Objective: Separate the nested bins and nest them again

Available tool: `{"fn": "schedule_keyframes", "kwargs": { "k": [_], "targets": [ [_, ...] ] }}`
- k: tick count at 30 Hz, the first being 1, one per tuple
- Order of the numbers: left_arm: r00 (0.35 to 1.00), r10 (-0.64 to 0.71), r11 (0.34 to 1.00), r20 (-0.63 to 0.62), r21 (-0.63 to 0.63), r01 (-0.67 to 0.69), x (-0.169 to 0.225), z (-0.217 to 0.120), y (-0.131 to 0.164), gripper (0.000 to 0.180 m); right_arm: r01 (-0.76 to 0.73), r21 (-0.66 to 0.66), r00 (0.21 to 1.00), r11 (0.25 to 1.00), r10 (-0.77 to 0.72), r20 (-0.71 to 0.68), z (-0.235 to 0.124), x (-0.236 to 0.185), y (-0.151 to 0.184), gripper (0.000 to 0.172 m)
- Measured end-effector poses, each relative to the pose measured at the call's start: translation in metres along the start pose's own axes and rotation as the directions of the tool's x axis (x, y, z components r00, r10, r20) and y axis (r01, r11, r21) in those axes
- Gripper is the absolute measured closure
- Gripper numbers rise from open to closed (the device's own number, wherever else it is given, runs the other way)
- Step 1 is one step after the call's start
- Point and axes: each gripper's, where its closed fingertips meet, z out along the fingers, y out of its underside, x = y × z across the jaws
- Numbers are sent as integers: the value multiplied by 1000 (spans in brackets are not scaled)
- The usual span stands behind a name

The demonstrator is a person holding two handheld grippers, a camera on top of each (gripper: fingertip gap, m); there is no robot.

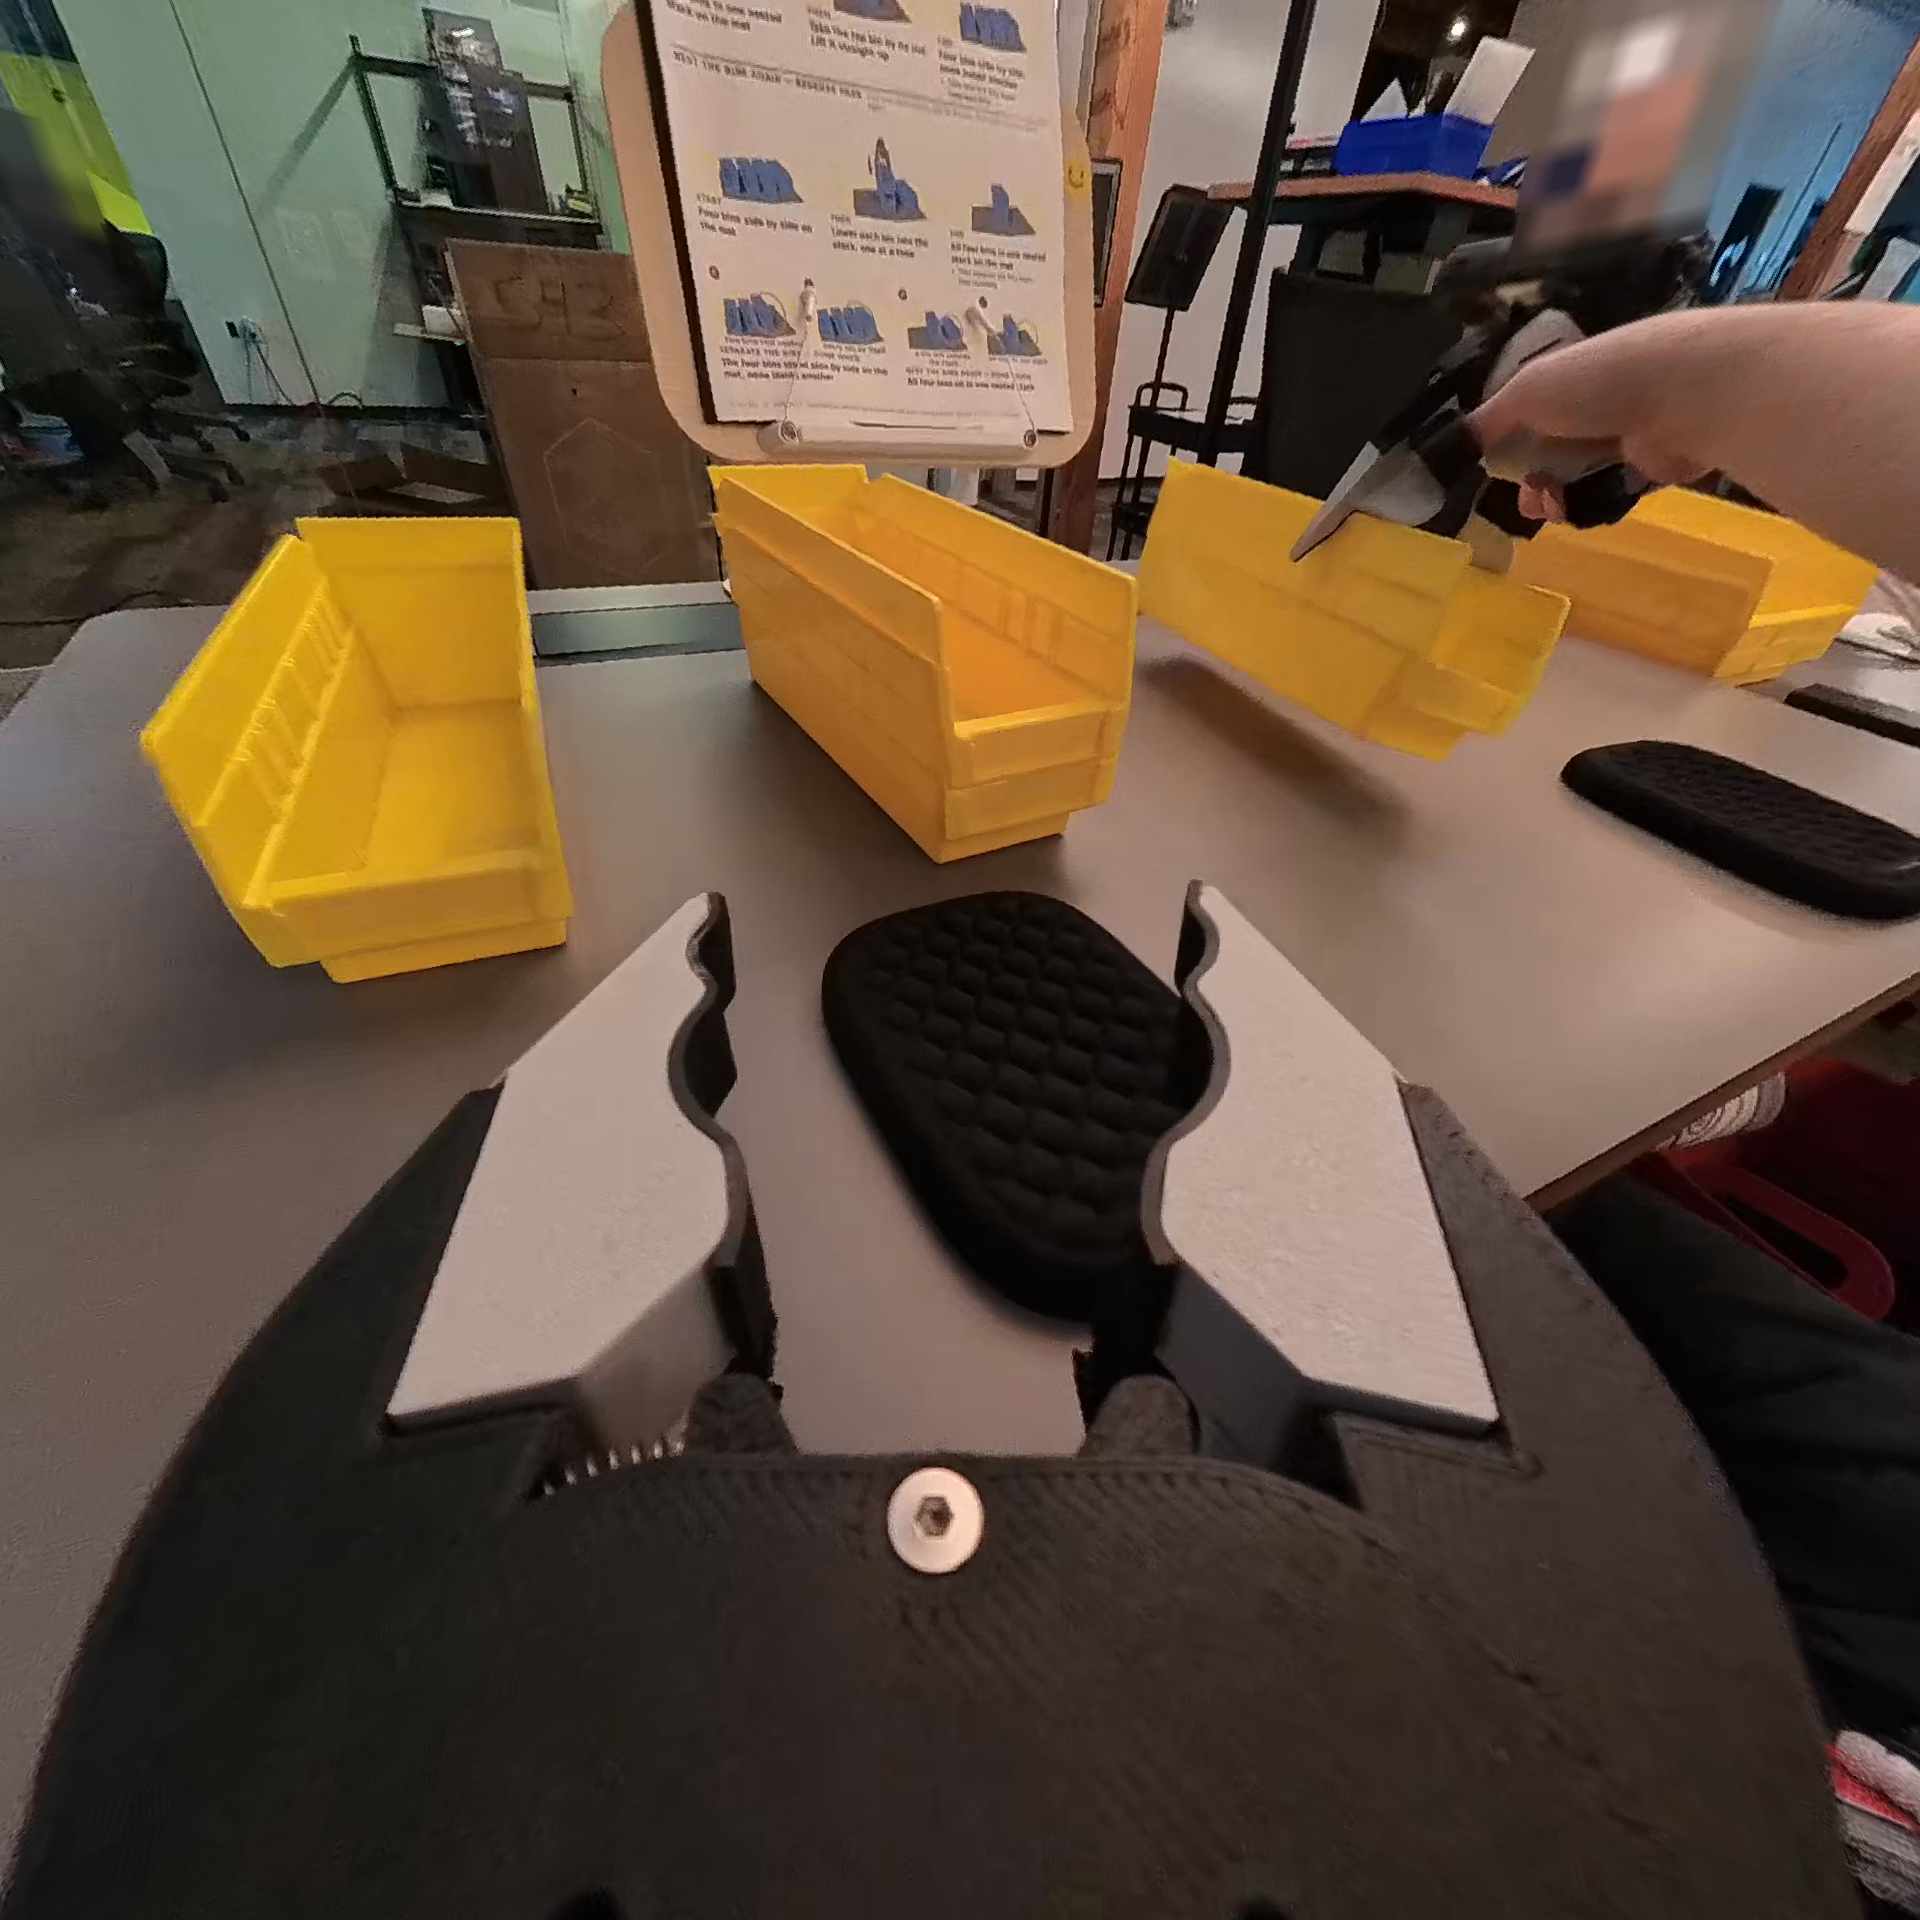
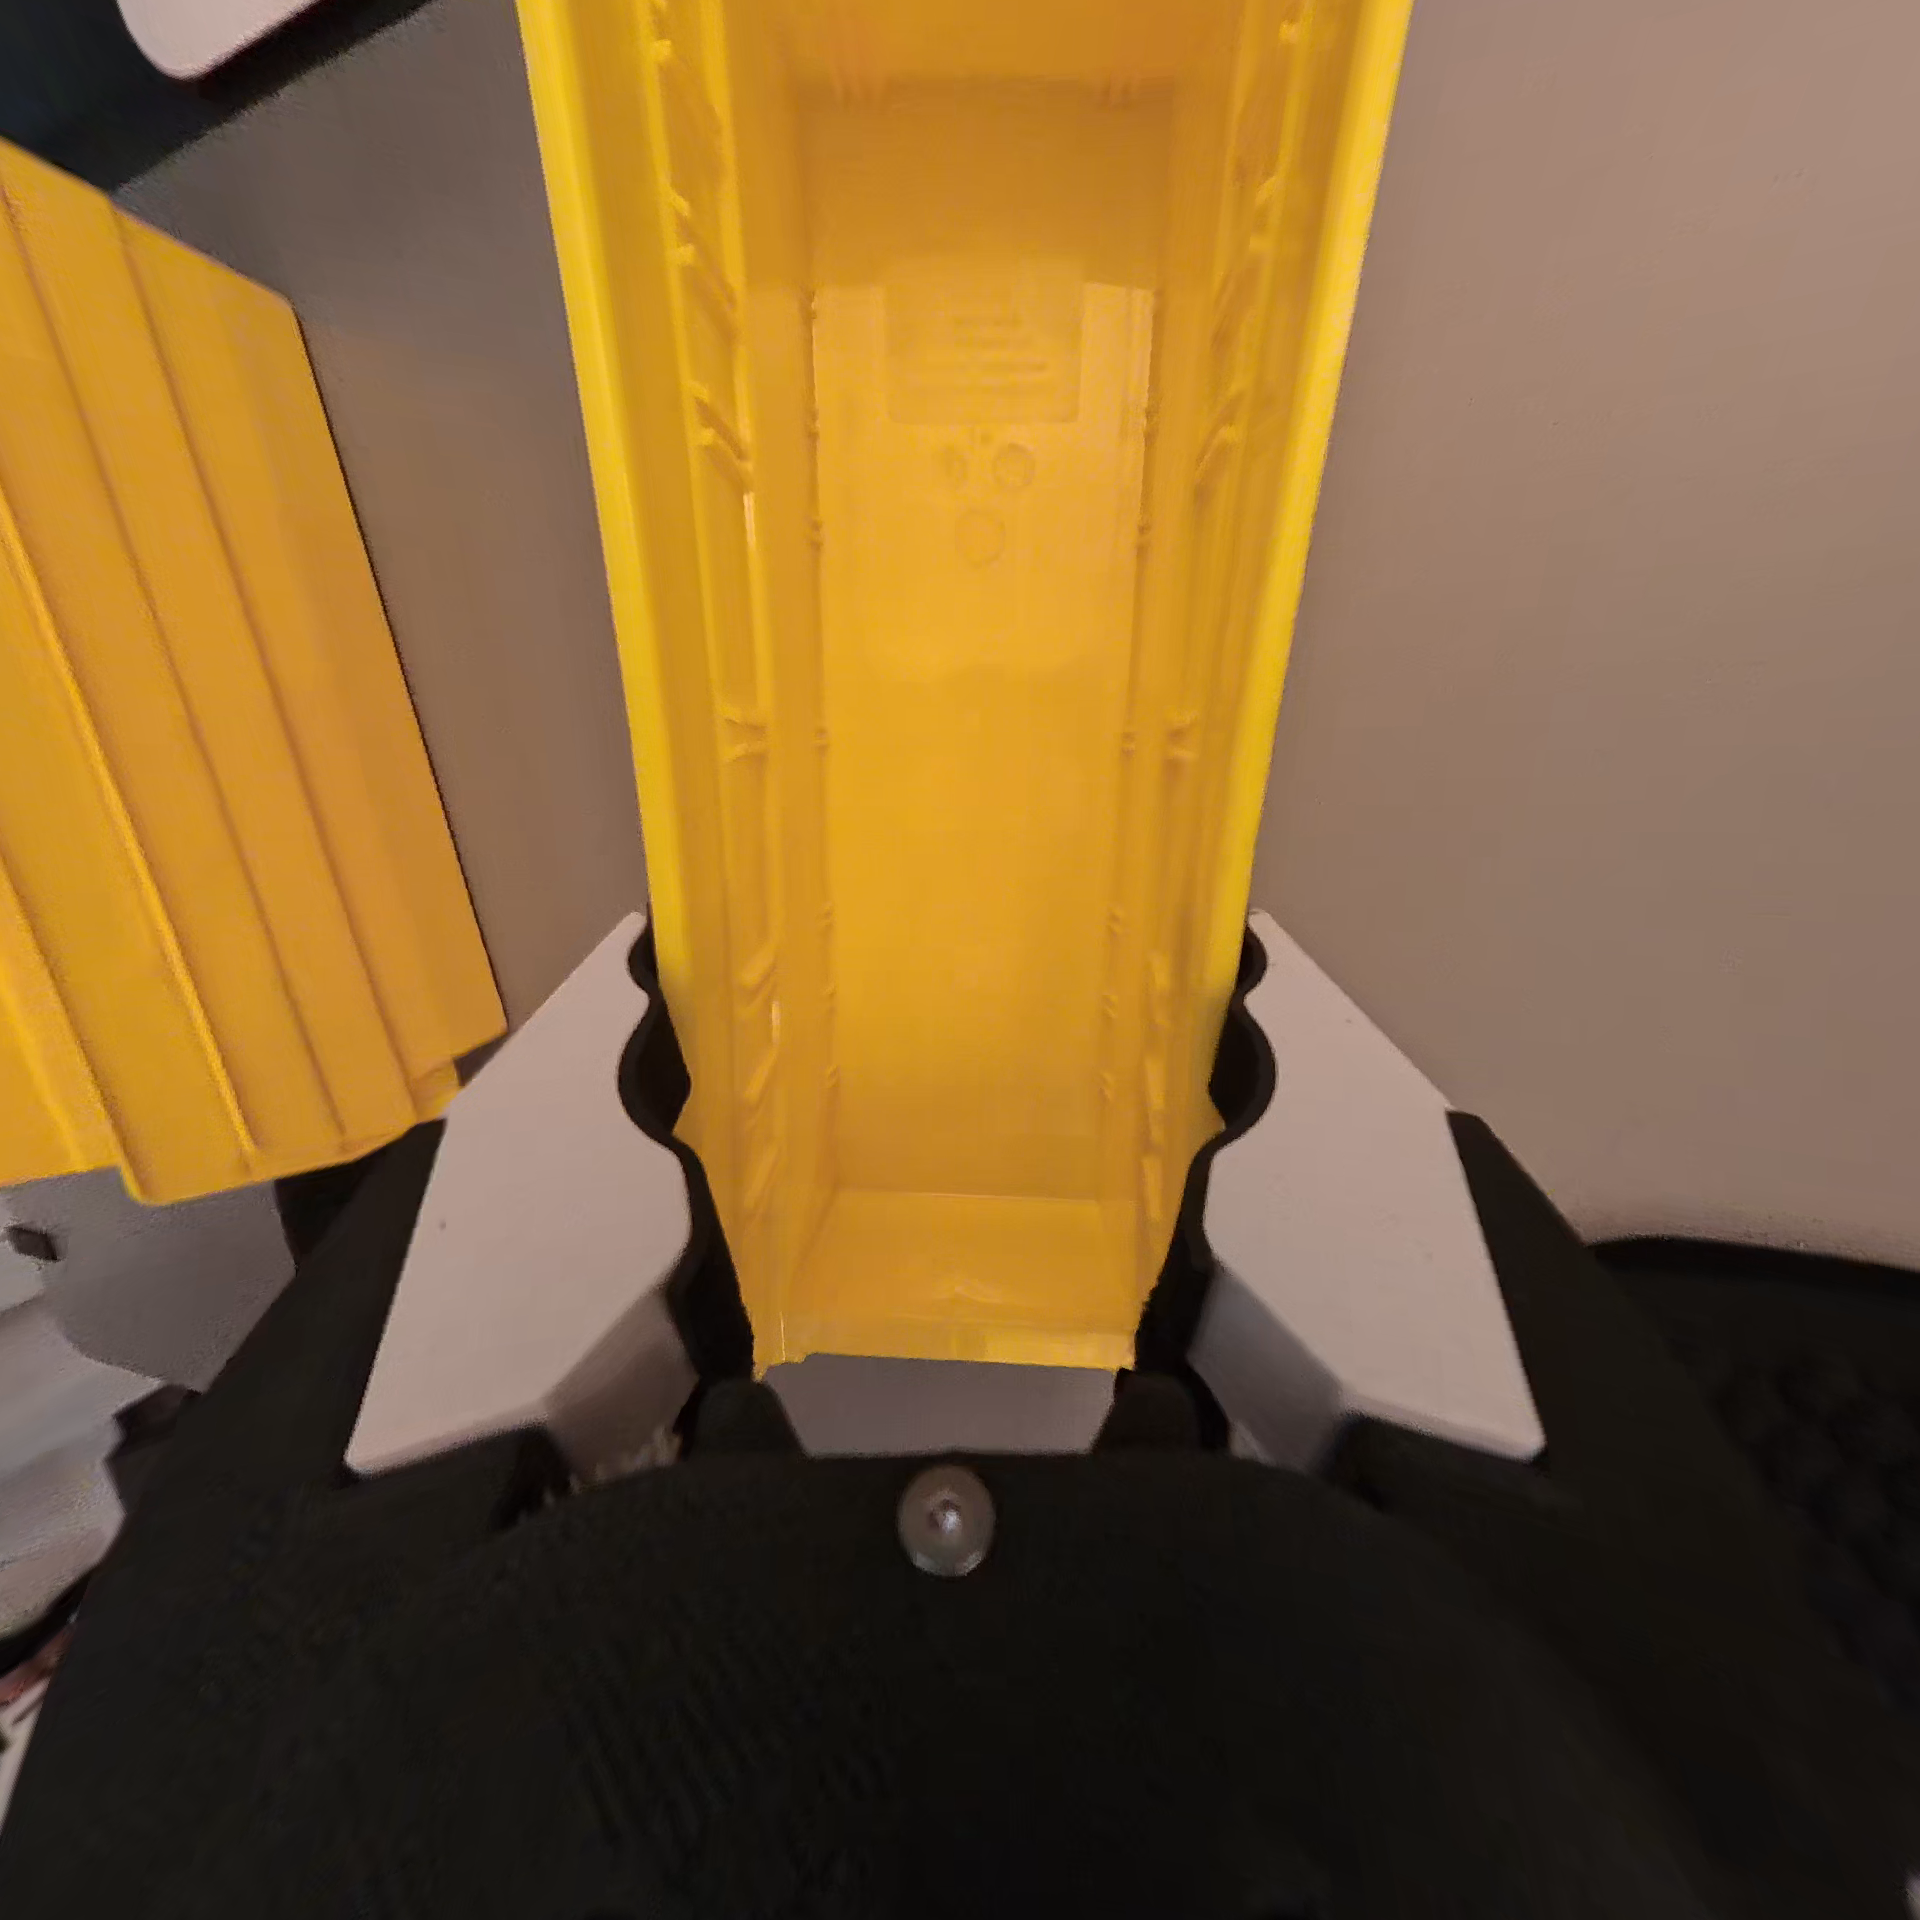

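In the left wrist view several yellow bins are over a grey table (image 1: 1299, 935): one at the left (image 1: 353, 748), one in the middle (image 1: 925, 665) that shows two stacked front lips, one held up (image 1: 1351, 634), and one at the far right (image 1: 1704, 592). My left gripper (image 1: 953, 904) is open and empty above a black pad (image 1: 1008, 1091). My right gripper (image 2: 948, 925) is shut on the held yellow bin (image 2: 977, 675), its pads (image 2: 649, 1039) pressing on both outer side walls. That bin hangs tilted above the table with its shadow below it. The right gripper also shows in the left wrist view (image 1: 1392, 509).
An instruction sheet on a stand (image 1: 862, 208) is behind the bins. A second black pad (image 1: 1756, 821) lies at the right near the table edge (image 1: 1714, 1101). A person's arm (image 1: 1714, 405) reaches in from the right. Another yellow bin (image 2: 208, 727) is left of the held one.
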Motion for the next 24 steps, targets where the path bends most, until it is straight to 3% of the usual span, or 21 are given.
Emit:
{"fn": "schedule_keyframes", "kwargs": {
  "k": [6, 13, 19, 24],
  "targets": [
    [999, -36, 999, -3, 13, 36, -5, -4, -2, 96, 82, -9, 995, 997, -82, -51, -45, -53, 4, 65],
    [999, -39, 999, 1, 9, 39, -7, -12, -3, 97, 218, 65, 974, 974, -213, -79, -97, -174, -4, 64],
    [996, -36, 999, 79, 4, 36, -30, -24, 0, 98, 277, 56, 959, 959, -272, -80, -73, -258, 7, 64],
    [994, -82, 996, 74, 41, 79, -38, -31, -3, 99, 290, -4, 954, 957, -289, -81, -29, -291, 17, 64]
  ]
}}
